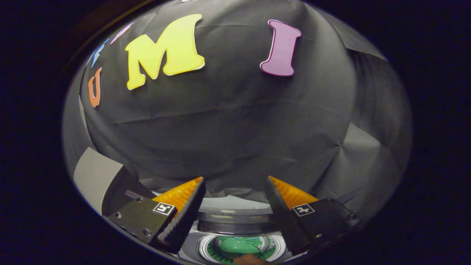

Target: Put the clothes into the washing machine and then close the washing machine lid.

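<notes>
The tool [235, 184] stands open with nothing between its two wedge-shaped fingers [184, 215], which rise from the lower part of the frame and taper to points; the inner face of each is ribbed like fine teeth, and each boxy, bolted base carries a small square marker. The fingers point level toward the booth's creased cloth wall [235, 121], which hangs in soft folds across the middle and top of the frame.

Low in the frame, under the gap between the fingers, lies the washing machine [235, 219]: a smooth, glossy, pale top with a round opening ringed by a shiny rim. Inside the drum a crumpled green garment [239, 246] lies in a soft heap, below the fingers and well short of their tips. A curved band of the machine's rim crosses behind the opening. A pale flat panel [94, 176] stands at the lower left.
</notes>
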`<act>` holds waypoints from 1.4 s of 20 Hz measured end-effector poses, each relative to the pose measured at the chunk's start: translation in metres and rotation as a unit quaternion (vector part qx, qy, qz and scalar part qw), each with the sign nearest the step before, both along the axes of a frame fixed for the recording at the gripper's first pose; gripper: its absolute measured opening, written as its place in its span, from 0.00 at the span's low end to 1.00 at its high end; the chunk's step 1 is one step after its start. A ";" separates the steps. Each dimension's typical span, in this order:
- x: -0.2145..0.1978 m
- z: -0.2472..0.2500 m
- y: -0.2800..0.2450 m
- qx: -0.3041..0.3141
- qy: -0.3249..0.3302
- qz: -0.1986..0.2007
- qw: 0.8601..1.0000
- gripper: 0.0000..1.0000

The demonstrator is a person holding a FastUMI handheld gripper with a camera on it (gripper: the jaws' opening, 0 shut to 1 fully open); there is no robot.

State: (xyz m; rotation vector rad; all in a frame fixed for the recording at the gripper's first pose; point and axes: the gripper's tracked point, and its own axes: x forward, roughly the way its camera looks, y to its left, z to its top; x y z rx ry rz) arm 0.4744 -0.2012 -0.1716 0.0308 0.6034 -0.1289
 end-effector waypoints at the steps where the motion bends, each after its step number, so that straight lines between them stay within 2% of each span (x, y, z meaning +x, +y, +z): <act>1: -0.003 0.002 0.001 -0.002 -0.011 0.000 1.000 1.00; 9: -0.033 0.010 0.007 -0.018 -0.101 0.002 0.995 1.00; 28: -0.116 -0.013 0.016 -0.016 -0.065 -0.008 0.998 1.00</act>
